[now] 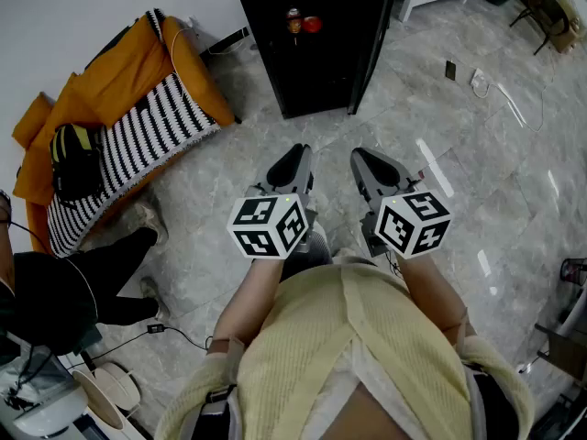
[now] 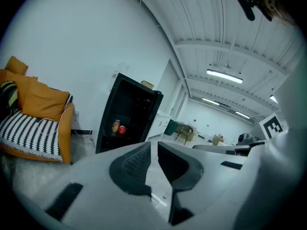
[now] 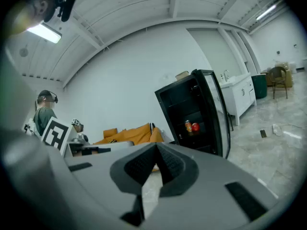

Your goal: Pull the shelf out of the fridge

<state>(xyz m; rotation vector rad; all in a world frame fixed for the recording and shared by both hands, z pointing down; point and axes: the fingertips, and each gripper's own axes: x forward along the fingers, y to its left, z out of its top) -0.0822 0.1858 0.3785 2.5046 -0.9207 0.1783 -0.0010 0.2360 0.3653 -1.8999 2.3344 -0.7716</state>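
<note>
One grey marble floor (image 1: 477, 154) fills the room. On it stands one black fridge (image 1: 316, 39), its door swung open to the right in the head view. Left of it sits one orange sofa (image 1: 174, 62) with one black-and-white striped blanket (image 1: 128, 145) draped over it and one black-and-yellow bag (image 1: 75, 154) on top. Inside the fridge one shelf (image 2: 111, 134) is seated in place, carrying two things side by side: one can (image 1: 293, 21) and one round red fruit (image 1: 313, 24). Two tongs are held out over the floor, well short of the fridge, pointed towards it. The left tongs (image 1: 298, 154) have their jaws a narrow gap apart, with nothing between them. The right tongs (image 1: 367, 159) have their jaws pressed together at the tips, empty
</note>
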